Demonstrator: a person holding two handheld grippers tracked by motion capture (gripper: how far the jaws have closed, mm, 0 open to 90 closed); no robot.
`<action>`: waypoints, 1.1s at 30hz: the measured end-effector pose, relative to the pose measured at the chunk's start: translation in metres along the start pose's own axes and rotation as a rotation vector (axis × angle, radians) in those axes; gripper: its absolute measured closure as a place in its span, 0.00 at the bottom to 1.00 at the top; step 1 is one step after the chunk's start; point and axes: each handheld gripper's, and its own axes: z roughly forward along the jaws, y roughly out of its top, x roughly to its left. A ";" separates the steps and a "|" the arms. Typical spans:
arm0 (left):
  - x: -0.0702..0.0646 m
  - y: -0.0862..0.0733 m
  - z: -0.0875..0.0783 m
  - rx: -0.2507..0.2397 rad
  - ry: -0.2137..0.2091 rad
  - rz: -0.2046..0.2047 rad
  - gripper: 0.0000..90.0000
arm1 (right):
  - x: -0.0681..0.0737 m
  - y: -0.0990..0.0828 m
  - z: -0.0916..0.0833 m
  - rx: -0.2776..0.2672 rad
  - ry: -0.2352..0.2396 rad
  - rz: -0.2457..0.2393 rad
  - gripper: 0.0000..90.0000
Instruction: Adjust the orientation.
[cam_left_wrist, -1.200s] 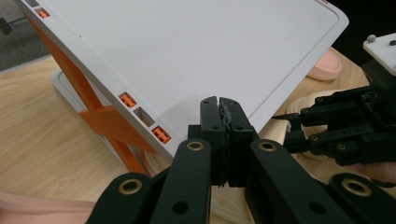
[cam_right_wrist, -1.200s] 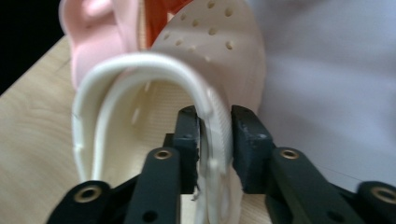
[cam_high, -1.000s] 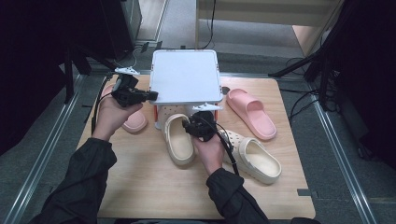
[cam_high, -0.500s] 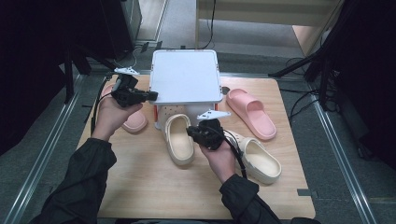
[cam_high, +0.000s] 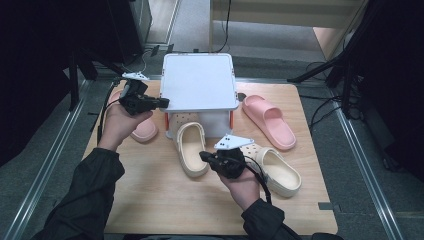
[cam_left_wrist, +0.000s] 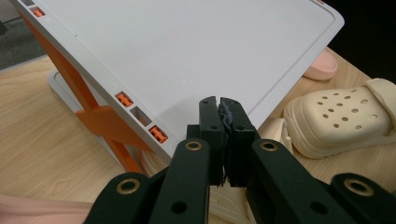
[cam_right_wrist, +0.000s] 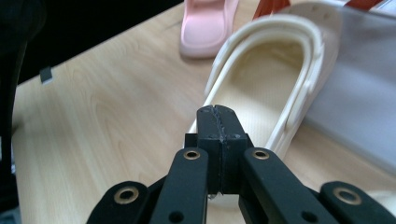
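1. Your right gripper (cam_high: 204, 156): jaws just closed fully, pads together, nothing between them; it hovers at the heel of the cream clog (cam_high: 190, 148).
2. Cream clog: flat on the wooden table (cam_high: 150, 200), its toe tucked under the white rack (cam_high: 199, 82).
3. Your left gripper (cam_high: 165, 102): jaws pressed together on nothing, tips at the white rack's left edge.
4. Second cream clog (cam_high: 274, 169): just beside your right hand.
5. Pink slides (cam_high: 269, 121): one either side of the rack.
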 end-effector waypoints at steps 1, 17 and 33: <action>0.000 0.000 0.000 0.000 0.000 0.001 0.98 | 0.002 -0.004 0.000 0.006 -0.001 -0.011 1.00; 0.000 -0.001 0.000 -0.009 0.004 -0.004 0.99 | 0.010 -0.052 0.020 0.118 0.014 -0.029 1.00; -0.001 -0.002 0.000 -0.013 0.001 -0.008 0.99 | 0.011 -0.046 0.044 0.139 -0.007 -0.035 1.00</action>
